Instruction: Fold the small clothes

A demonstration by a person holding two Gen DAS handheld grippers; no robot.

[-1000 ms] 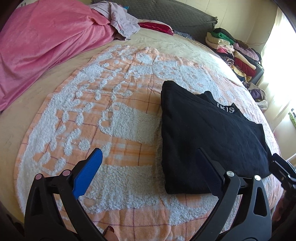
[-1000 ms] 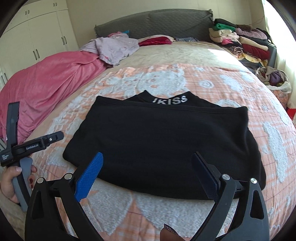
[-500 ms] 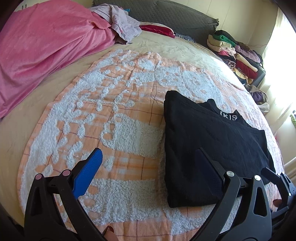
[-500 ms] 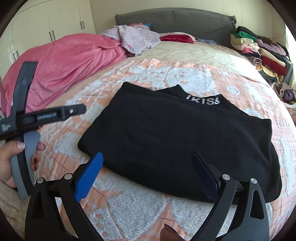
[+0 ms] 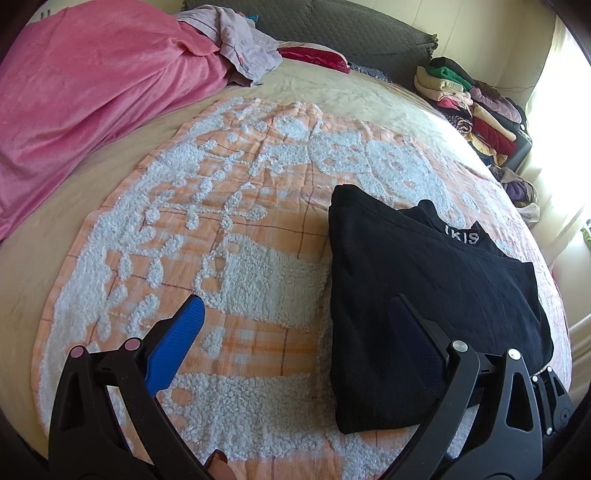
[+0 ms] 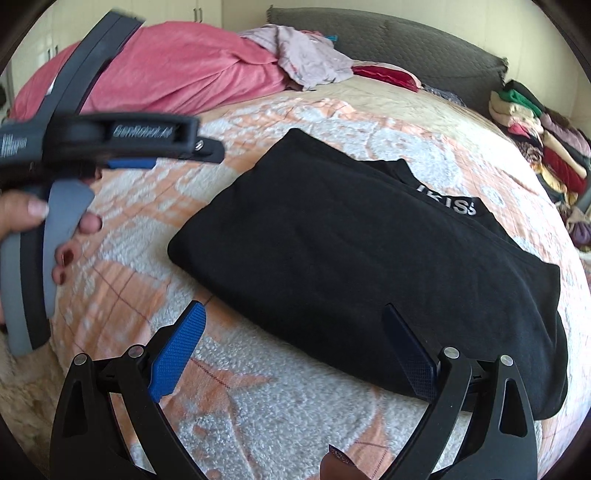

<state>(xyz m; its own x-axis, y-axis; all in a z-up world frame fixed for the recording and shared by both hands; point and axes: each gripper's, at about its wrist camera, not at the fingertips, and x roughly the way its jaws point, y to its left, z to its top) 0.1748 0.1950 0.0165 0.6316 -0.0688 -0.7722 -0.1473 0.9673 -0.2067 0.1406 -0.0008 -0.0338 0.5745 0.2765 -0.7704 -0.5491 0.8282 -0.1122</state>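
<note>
A black garment (image 5: pixel 417 288) with white letters at its collar lies folded flat on the orange and white blanket (image 5: pixel 221 229); it also shows in the right wrist view (image 6: pixel 354 251). My left gripper (image 5: pixel 295 317) is open and empty, held above the blanket at the garment's left near edge. My right gripper (image 6: pixel 293 328) is open and empty, held above the garment's near edge. The left gripper's body (image 6: pixel 92 140) and the hand holding it show at the left of the right wrist view.
A pink blanket (image 5: pixel 85 92) lies heaped at the back left, with a pale lilac cloth (image 5: pixel 243 48) and a red item (image 5: pixel 317 59) near the grey headboard (image 5: pixel 351 29). A stack of folded clothes (image 5: pixel 472 107) stands at the right.
Both grippers have drawn back and swung left, so the garment sits further right in both views. The left gripper now looms larger in the right wrist view. The garment has not moved.
</note>
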